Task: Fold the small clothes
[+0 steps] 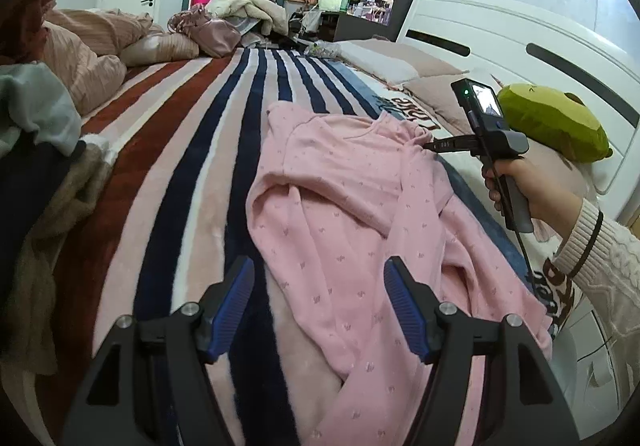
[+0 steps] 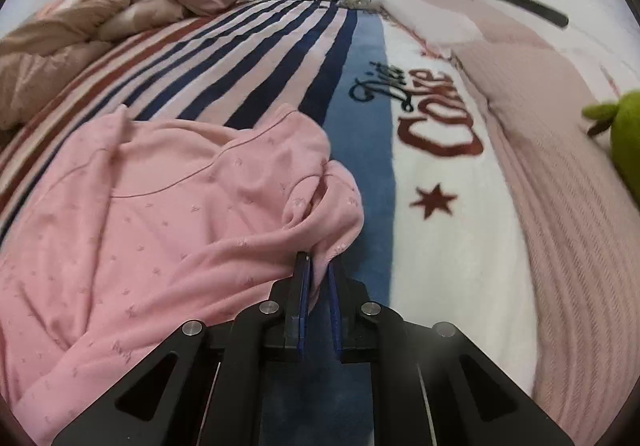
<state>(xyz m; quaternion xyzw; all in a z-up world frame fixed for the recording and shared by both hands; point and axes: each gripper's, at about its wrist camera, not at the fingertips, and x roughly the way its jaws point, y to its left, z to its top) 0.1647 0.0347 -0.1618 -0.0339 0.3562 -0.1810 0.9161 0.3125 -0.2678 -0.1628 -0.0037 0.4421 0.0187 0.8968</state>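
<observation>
A small pink long-sleeved top (image 1: 344, 214) with a tiny print lies crumpled on the striped blanket (image 1: 192, 150) of a bed. My left gripper (image 1: 319, 272) is open just above the top's near part, and nothing sits between its blue pads. In the right wrist view the pink top (image 2: 152, 214) fills the left half. My right gripper (image 2: 319, 266) is shut on a fold of the pink top's right shoulder, with cloth bunched between the pads. The left wrist view shows that right gripper (image 1: 425, 145) pinching the top's far corner, held by a hand in a cream sleeve.
A heap of other clothes (image 1: 36, 174) lies at the left. Pink pillows and a duvet (image 1: 92, 46) sit at the far left. A green plush toy (image 1: 556, 122) rests against the white headboard (image 1: 520, 42). The blanket's white part carries red lettering (image 2: 436, 122).
</observation>
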